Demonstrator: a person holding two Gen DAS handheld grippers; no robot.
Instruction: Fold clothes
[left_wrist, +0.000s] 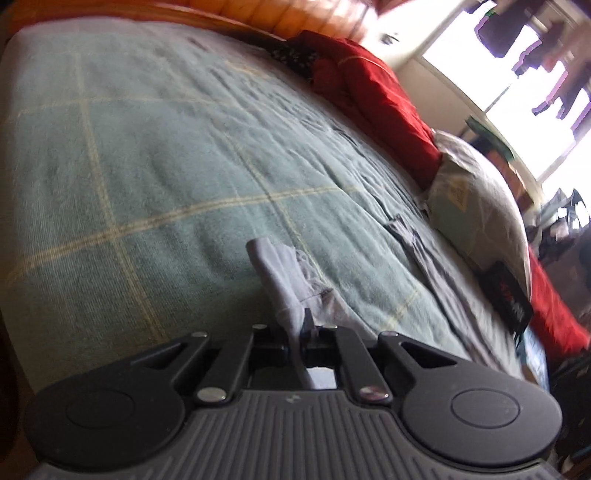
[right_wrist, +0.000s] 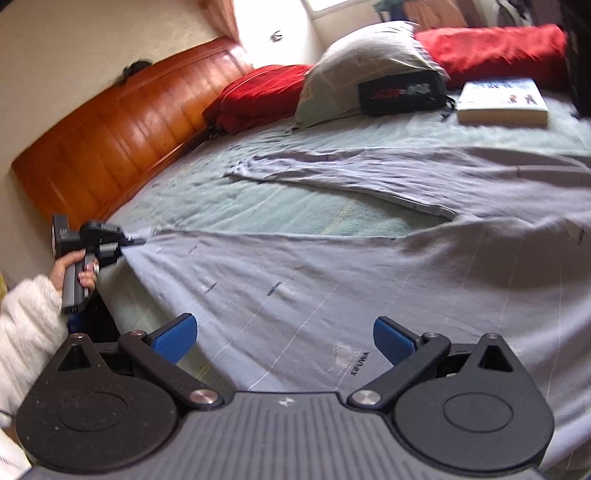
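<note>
A grey long-sleeved shirt (right_wrist: 332, 266) lies spread over the green checked blanket (right_wrist: 258, 210), with one sleeve (right_wrist: 332, 166) stretched toward the headboard. In the right wrist view my left gripper (right_wrist: 138, 242) is at the bed's left edge, shut on the shirt's edge and pulling the cloth taut. The left wrist view shows a bunched fold of the shirt (left_wrist: 280, 280) pinched between the jaws of the left gripper (left_wrist: 304, 325). My right gripper (right_wrist: 284, 332) hovers just above the near part of the shirt, its blue pads (right_wrist: 173, 338) wide apart with nothing held.
A wooden headboard (right_wrist: 110, 140) runs along the left. Red pillows (right_wrist: 258, 92), a grey pillow (right_wrist: 369, 62), a black pouch (right_wrist: 402, 92) and a book (right_wrist: 502, 103) lie along the far side. A white fuzzy sleeve (right_wrist: 26, 325) holds the left gripper.
</note>
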